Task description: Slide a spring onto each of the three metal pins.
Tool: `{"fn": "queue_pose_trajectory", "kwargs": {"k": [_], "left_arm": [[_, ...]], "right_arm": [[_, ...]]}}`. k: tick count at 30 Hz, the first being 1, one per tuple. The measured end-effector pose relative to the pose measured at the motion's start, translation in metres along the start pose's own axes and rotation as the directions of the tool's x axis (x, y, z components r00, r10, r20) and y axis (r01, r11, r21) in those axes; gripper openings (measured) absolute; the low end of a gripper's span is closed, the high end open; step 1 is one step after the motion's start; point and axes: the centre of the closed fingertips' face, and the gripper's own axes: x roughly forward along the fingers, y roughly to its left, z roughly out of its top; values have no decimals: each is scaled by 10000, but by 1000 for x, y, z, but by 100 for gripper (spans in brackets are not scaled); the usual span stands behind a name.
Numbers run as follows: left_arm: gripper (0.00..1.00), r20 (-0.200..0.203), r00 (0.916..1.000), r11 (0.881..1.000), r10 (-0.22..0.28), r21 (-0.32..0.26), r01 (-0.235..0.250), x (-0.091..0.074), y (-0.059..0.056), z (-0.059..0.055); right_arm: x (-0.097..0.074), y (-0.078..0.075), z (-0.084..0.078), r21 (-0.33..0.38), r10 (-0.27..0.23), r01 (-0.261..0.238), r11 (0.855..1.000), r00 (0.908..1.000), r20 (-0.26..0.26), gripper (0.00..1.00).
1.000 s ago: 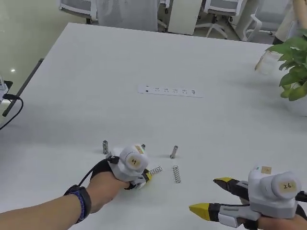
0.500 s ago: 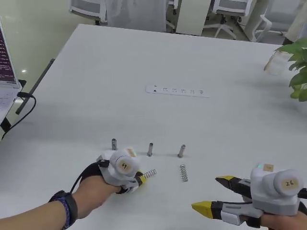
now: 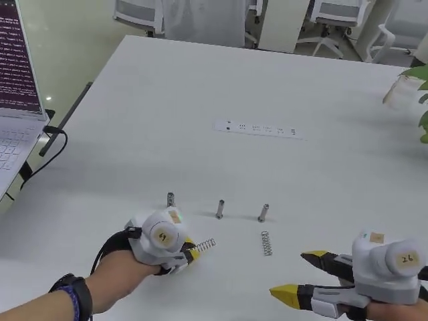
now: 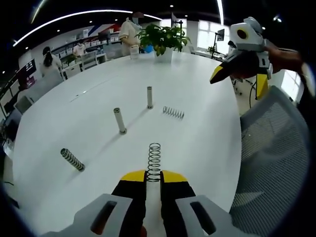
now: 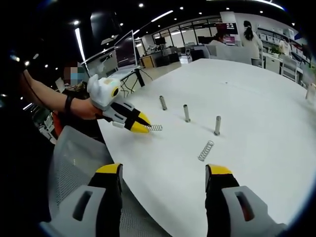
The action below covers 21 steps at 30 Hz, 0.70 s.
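Three metal pins stand in a row on the white table. The left pin [image 3: 170,199] wears a spring, while the middle pin [image 3: 220,208] and the right pin [image 3: 263,212] are bare. My left gripper [image 3: 190,253] lies just in front of the row, shut on the end of a spring [image 3: 206,245] that points toward the middle pin [image 4: 120,121]. In the left gripper view this held spring [image 4: 154,160] sticks out from the shut jaws. A loose spring [image 3: 267,243] lies on the table before the right pin. At the near right, my right gripper [image 3: 299,274] hangs open with nothing in it.
A white power strip [image 3: 261,129] lies across the middle of the table. A laptop [image 3: 13,80] with a black cable [image 3: 50,140] sits off the left edge. Office chairs [image 3: 140,13] stand beyond the far edge, and plant leaves [image 3: 422,73] reach in at the right.
The view has shifted. My left gripper, still holding its spring, has drawn back left and toward me, uncovering the middle pin. The right gripper has stayed open in place.
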Motion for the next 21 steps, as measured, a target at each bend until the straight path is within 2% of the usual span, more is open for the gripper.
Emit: {"fn": "queue_pose_trajectory", "kwargs": {"k": [4,13,21], "left_arm": [[2,142,9999,10000,48,-6,-48,-9,-1,2],[2,371,9991,9997,204,-132,-199,-25,-3,4],[2,803,9965,9993,250,-304,-226,-40,-6,14]], "right_arm": [[5,4,3,105,274,-275,9996,9996,107,65],[17,13,8,-110,763,-763,9970,9971,-18,62],[27,20,21,-441,1163,-1163,9922,9932,-22,60]]}}
